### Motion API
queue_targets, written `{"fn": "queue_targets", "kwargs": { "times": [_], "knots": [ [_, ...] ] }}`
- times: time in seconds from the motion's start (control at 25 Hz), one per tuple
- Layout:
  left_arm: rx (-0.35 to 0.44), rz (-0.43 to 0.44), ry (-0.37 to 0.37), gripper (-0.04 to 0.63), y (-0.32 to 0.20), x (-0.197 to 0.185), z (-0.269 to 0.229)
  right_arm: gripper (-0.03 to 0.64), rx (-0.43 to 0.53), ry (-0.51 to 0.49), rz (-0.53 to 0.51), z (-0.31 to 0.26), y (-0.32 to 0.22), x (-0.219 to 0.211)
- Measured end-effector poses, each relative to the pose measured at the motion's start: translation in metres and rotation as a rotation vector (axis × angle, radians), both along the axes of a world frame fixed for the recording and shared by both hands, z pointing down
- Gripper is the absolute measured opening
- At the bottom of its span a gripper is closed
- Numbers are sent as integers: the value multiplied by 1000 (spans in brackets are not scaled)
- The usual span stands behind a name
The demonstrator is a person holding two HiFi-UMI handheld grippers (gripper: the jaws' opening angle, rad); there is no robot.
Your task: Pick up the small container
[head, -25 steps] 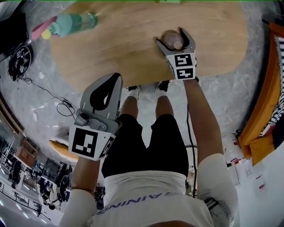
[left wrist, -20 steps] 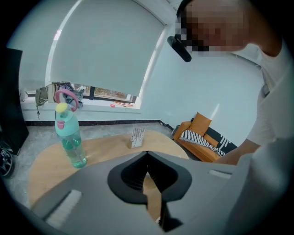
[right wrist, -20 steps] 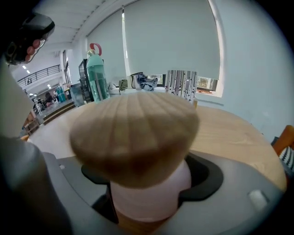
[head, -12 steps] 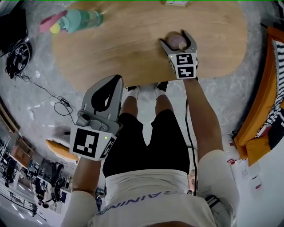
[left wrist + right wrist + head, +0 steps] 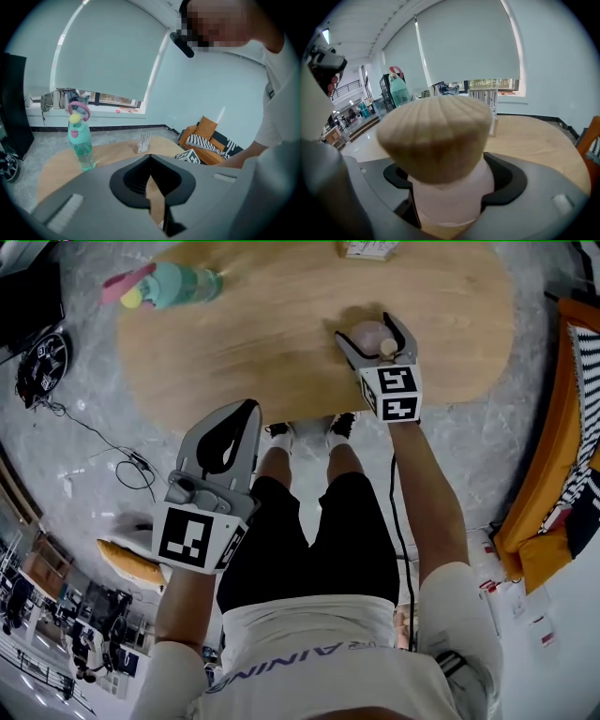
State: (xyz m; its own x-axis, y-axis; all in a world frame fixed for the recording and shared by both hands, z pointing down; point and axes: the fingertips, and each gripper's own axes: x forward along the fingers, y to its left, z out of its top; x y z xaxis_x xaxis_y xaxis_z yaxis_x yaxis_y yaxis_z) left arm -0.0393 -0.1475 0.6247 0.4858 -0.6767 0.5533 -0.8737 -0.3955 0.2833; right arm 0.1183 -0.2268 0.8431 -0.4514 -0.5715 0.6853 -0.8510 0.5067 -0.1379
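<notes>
The small container (image 5: 367, 335), a pale pink jar with a ribbed wooden lid (image 5: 436, 136), sits between the jaws of my right gripper (image 5: 367, 328) over the near middle of the wooden table (image 5: 262, 334). In the right gripper view its pink body (image 5: 452, 197) fills the gap and both pads press its sides, so the gripper is shut on it. Whether its base touches the tabletop I cannot tell. My left gripper (image 5: 246, 411) hangs below the table's near edge, over the person's lap, shut and empty (image 5: 150, 158).
A teal water bottle (image 5: 173, 284) (image 5: 80, 140) with a pink loop stands at the table's far left. A small white card stand (image 5: 367, 249) (image 5: 143, 142) sits at the far edge. An orange sofa (image 5: 553, 474) lies to the right. Cables run across the floor at the left.
My right gripper has shifted slightly right and toward the near edge with the container between its jaws. The left gripper has barely moved.
</notes>
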Motion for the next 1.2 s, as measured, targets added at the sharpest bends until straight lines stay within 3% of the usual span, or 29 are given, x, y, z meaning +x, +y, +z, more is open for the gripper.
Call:
{"fn": "queue_targets", "kwargs": {
  "times": [0.16, 0.36, 1.2],
  "knots": [
    [52, -18, 14, 3, -5, 5, -34, 430, 3, -75, 26, -53, 8, 3],
    [106, -7, 20, 3, -1, 12, -76, 431, 42, -98, 19, -126, 25, 7],
    [343, -40, 63, 3, 14, -10, -279, 431, 338, -167, 16, -492, 63, 15]
  ]
}}
